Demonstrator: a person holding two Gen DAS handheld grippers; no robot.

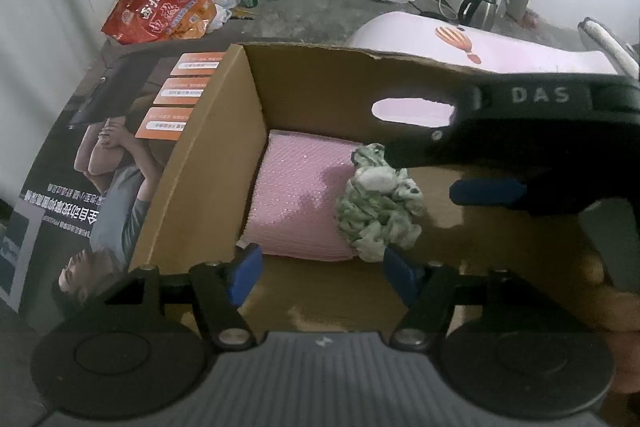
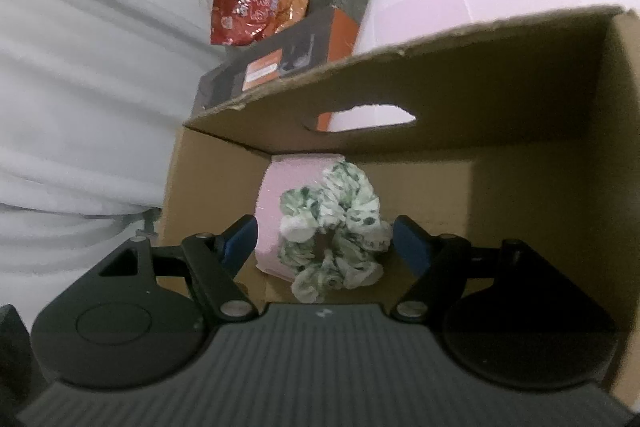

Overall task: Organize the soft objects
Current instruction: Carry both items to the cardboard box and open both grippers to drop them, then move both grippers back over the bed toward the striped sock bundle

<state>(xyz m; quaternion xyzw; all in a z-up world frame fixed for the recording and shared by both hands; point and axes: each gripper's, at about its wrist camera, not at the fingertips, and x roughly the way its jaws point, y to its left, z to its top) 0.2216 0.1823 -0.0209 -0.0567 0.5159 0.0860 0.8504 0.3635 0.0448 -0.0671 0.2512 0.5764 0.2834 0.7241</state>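
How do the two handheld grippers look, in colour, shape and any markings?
Both are alike. The left gripper has a grey ribbed body with a small pale logo, two round black discs beside it, black linkage arms with silver pivot screws, and blue finger pads. The right gripper has the same build. Seen from the left wrist camera, its black side carries the pale letters "DAS". No cables or sleeves are visible.

Dim indoor light, soft shadows inside the cardboard box (image 1: 224,163), slight blur, fisheye bending and dark corners
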